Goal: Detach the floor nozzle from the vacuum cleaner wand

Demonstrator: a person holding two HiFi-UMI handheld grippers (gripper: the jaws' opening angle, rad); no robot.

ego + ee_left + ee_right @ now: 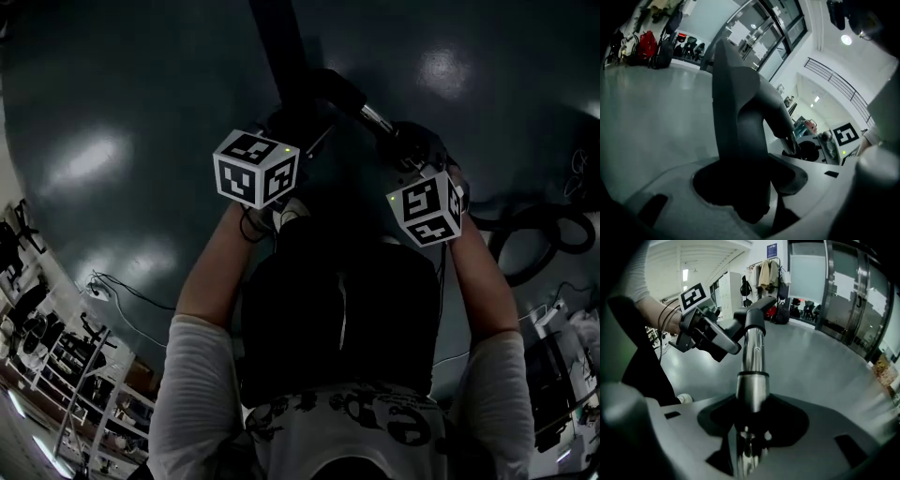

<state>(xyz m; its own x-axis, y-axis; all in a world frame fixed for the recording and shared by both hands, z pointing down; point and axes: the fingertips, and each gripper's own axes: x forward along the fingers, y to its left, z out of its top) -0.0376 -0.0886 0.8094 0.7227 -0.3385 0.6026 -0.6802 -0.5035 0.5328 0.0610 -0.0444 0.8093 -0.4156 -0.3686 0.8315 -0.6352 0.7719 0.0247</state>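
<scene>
In the head view the dark floor nozzle point(281, 56) runs up toward the top edge, and its black elbow joins the chrome wand point(377, 118). My left gripper point(296, 120) is shut on the nozzle's neck point(740, 140), which fills the space between its jaws. The right gripper point(409, 150) is shut on the chrome wand point(752, 366) just below its black collar. From the right gripper view the wand rises to the black elbow point(755, 317), with the left gripper point(729, 341) clamped beside it. Nozzle and wand look joined. Both grippers are held up off the floor.
A black vacuum hose point(536, 234) coils on the grey floor at the right. Shelving point(84, 375) and floor cables point(122, 291) lie at the lower left. The person's dark trousers and a white shoe point(291, 214) are under the grippers. Glass doors point(853, 291) stand behind.
</scene>
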